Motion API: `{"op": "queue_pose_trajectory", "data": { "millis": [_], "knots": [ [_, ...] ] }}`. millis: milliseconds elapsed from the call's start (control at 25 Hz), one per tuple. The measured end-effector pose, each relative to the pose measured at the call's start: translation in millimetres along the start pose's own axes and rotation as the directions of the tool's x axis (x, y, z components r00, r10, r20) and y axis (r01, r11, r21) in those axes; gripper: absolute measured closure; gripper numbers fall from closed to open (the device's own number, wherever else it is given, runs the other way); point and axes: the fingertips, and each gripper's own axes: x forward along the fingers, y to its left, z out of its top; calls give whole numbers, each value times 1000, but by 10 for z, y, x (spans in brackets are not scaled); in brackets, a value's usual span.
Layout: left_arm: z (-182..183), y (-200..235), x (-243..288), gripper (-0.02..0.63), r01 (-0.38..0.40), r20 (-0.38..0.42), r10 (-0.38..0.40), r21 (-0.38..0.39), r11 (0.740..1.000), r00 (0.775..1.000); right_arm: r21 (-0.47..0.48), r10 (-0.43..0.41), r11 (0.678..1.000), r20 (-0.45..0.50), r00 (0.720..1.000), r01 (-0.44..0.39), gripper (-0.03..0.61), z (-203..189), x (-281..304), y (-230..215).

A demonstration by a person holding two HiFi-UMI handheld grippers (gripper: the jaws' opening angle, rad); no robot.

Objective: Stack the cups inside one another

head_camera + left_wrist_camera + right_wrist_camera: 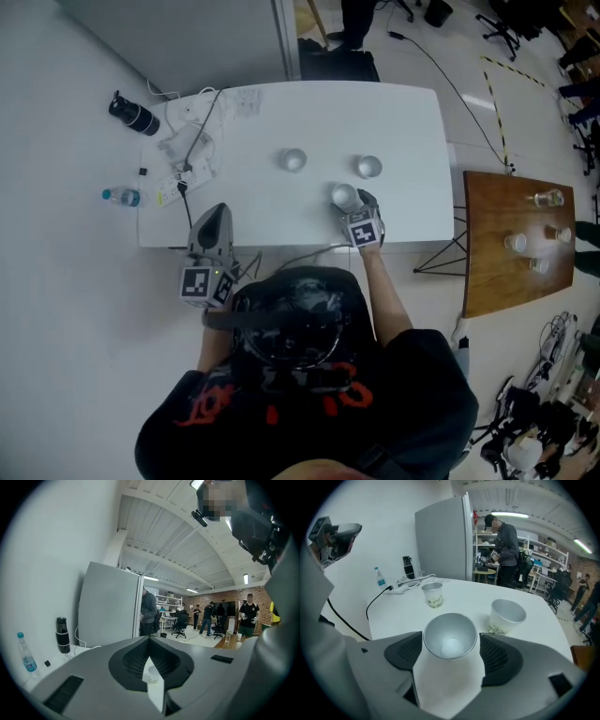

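Three white paper cups are on a white table [412, 122]. Two stand apart at mid-table: the left cup [293, 160] [433, 594] and the right cup [368, 167] [506, 616]. The third cup [344, 196] [450, 630] is near the front edge, mouth up, between the jaws of my right gripper [352, 202] [451, 649], whose pads meet its rim on both sides. Whether its base rests on the table is hidden. My left gripper [216, 214] [150, 641] hovers at the front left edge, jaws together and empty; a distant cup [153, 674] shows through the slit.
A black bottle [134, 115], a water bottle [122, 197] and cables with a power strip [187, 150] lie at the table's left end. A wooden table [497, 281] with small cups stands to the right. People stand far behind.
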Motion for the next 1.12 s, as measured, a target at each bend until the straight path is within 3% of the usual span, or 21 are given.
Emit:
{"op": "queue_pose_trajectory", "data": {
  "millis": [560,880,1120],
  "knots": [
    [-30,65,-116,611,-47,2,47,-12,999,999,-29,17,999,36,999,-16,196,128,53,71],
    [-11,-27,-53,611,-2,1,2,-10,1000,1000,40,11,999,54,998,-13,196,-18,-121,120],
    [-13,-120,55,611,55,0,-55,-11,998,998,141,-9,990,122,993,-8,196,-13,-395,76]
  ]
}}
